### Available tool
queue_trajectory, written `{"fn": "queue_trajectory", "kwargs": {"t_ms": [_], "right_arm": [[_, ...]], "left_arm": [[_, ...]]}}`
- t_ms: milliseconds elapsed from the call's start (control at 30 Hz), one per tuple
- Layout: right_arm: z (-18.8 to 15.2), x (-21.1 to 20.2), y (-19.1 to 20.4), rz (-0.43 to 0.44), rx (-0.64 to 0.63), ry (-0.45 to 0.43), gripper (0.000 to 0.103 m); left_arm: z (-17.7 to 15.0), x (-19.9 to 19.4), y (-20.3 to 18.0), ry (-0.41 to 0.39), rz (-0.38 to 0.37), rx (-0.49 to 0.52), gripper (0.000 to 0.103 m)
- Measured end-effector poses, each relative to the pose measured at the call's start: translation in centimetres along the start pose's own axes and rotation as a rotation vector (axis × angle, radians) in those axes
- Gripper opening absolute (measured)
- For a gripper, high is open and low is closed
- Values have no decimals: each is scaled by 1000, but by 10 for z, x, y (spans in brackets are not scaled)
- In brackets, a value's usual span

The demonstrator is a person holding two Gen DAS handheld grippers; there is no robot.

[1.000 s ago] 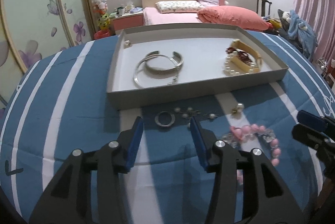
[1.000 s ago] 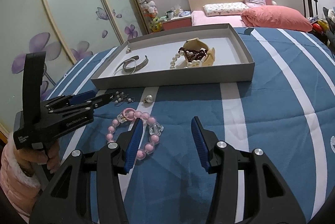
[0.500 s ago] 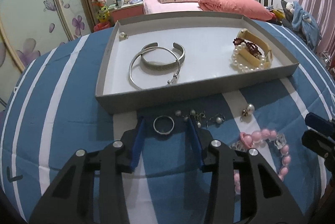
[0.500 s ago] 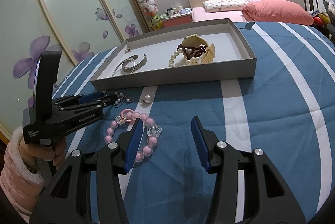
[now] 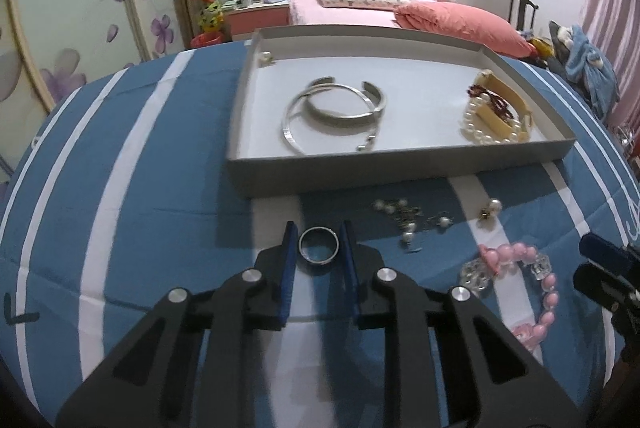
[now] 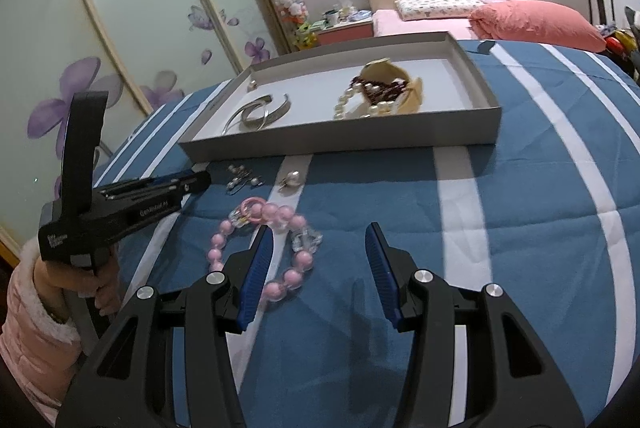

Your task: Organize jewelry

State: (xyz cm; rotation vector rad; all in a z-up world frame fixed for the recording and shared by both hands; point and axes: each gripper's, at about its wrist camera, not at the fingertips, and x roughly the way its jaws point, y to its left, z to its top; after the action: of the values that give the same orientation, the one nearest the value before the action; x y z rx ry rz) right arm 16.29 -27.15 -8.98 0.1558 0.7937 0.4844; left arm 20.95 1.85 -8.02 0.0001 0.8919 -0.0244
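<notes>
My left gripper (image 5: pixel 318 242) is shut on a silver ring (image 5: pixel 319 251), its blue pads pressing both sides, just in front of the grey tray (image 5: pixel 400 172). The tray holds silver bangles (image 5: pixel 336 112), a pearl bracelet with a cream bangle (image 5: pixel 496 116) and a small earring (image 5: pixel 266 58). Pearl earrings (image 5: pixel 408 218), a pearl stud (image 5: pixel 490 208) and a pink bead bracelet (image 5: pixel 520 276) lie on the blue striped cloth. My right gripper (image 6: pixel 318 254) is open and empty, its left pad over the pink bracelet (image 6: pixel 276 248). The left gripper also shows in the right wrist view (image 6: pixel 192 182).
The round table wears a blue cloth with white stripes (image 5: pixel 132 164). A bed with pink pillows (image 5: pixel 452 20) and flowered sliding doors (image 6: pixel 120 48) stand behind. A gloved hand in a pink sleeve (image 6: pixel 44 300) holds the left tool.
My left gripper moved forward around the silver ring and closed on it. The right gripper shifted slightly left, toward the pink bracelet.
</notes>
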Motion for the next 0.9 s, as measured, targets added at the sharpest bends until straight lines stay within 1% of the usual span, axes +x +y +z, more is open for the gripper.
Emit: {"fn": "queue_trajectory", "kwargs": {"t_ms": [167, 300, 433, 567, 600, 633, 800, 900], "right_arm": [[0, 11, 19, -1, -68, 50, 41], [0, 22, 28, -46, -110, 93, 37], [2, 26, 25, -75, -104, 111, 32], [5, 28, 21, -85, -100, 110, 32], [5, 29, 22, -92, -109, 112, 28], [5, 29, 23, -121, -126, 115, 20], [4, 24, 17, -128, -109, 106, 19], [6, 13, 5, -142, -63, 58, 19]], "left_arm": [[-3, -4, 14, -3, 10, -34, 22], [-5, -6, 18, -7, 7, -42, 22], [-6, -8, 19, -8, 0, -43, 22], [-4, -7, 18, -7, -3, -43, 22], [-4, -7, 18, -8, -2, -42, 22], [-4, -7, 19, -8, -1, -42, 22], [-4, -7, 18, -6, -4, -43, 22], [-4, -7, 18, -7, -3, -42, 22]]}}
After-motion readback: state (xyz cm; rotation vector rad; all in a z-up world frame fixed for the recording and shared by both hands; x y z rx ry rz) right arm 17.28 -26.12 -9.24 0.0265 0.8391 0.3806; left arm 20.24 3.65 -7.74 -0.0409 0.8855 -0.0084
